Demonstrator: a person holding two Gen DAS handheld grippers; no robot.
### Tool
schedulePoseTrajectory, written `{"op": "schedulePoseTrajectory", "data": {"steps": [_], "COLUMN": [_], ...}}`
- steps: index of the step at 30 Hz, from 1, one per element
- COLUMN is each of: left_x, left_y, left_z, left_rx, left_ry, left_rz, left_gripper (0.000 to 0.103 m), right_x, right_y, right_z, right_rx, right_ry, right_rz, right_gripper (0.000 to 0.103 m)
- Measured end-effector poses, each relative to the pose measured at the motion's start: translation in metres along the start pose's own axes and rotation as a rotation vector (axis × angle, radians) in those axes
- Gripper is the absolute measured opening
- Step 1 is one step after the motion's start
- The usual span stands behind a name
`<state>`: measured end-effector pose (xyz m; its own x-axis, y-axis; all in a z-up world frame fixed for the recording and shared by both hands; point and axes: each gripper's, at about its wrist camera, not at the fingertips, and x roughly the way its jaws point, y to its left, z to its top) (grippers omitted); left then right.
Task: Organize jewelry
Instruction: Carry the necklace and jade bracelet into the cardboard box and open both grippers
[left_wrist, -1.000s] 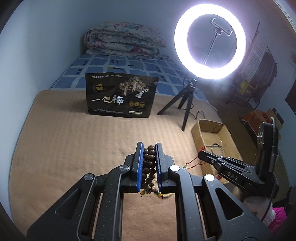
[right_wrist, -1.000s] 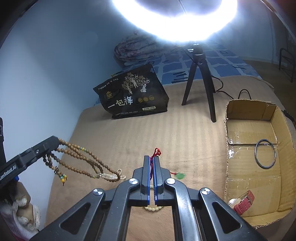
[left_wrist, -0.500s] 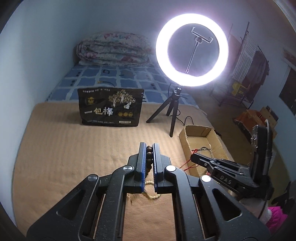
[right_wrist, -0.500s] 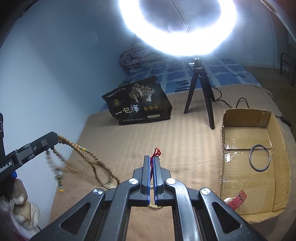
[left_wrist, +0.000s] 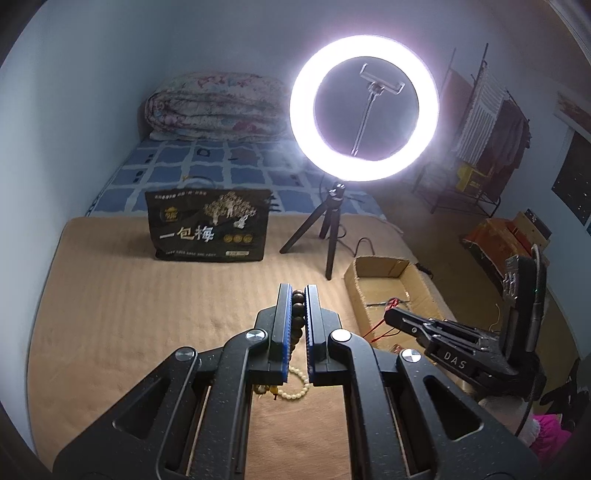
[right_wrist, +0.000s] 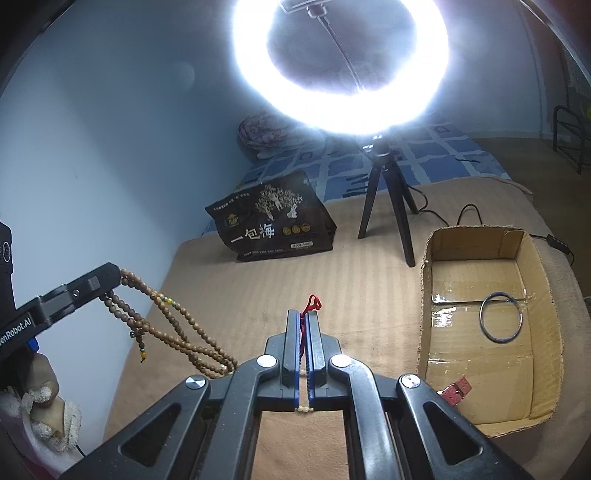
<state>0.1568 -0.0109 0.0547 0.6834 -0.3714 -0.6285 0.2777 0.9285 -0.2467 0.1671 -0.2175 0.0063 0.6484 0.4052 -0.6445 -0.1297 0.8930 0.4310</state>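
Observation:
My left gripper is shut on a string of brown wooden beads. In the right wrist view that gripper sits at the left, and the bead string hangs from it in long loops above the tan mat. My right gripper is shut on a thin red cord, whose loop sticks up past the tips. The left wrist view shows the right gripper low on the right with the cord. A cream bead bracelet lies on the mat under my left gripper.
An open cardboard box stands at the right and holds a metal bangle and a red strap. Behind are a lit ring light on a black tripod, a black bag, a folded quilt and a cable.
Both grippers have risen. The brown bead string has come up off the mat and now hangs from the left gripper. The green pendant on the red cord is out of sight.

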Motion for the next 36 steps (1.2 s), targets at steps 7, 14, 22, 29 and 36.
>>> {"op": "schedulePoseTrajectory", "data": {"steps": [7,14,22,29,36], "left_x": [-0.011,-0.009,0.005,0.028,0.051], "left_y": [-0.025,-0.056,-0.098,-0.129,-0.154], "left_z": [0.015,0.029,0.039,0.044,0.051], "left_rx": [0.026,0.056,0.087,0.102,0.113], "left_ry": [-0.030,-0.040,-0.044,-0.030,-0.020], "left_rz": [-0.036,-0.081,-0.146,-0.189,-0.222], "left_gripper": [0.004,0.004,0.004,0.004,0.004], "right_x": [-0.023,-0.048,-0.069,-0.078,-0.077], "right_y": [-0.011,-0.031,-0.063,-0.091,-0.112], "right_z": [0.002,0.009,0.017,0.020,0.020], "right_rx": [0.003,0.016,0.041,0.071,0.092], "right_ry": [-0.038,-0.084,-0.111,-0.116,-0.105], "right_rz": [-0.013,-0.039,-0.087,-0.123,-0.154], "right_gripper": [0.000,0.000,0.000,0.000,0.000]}}
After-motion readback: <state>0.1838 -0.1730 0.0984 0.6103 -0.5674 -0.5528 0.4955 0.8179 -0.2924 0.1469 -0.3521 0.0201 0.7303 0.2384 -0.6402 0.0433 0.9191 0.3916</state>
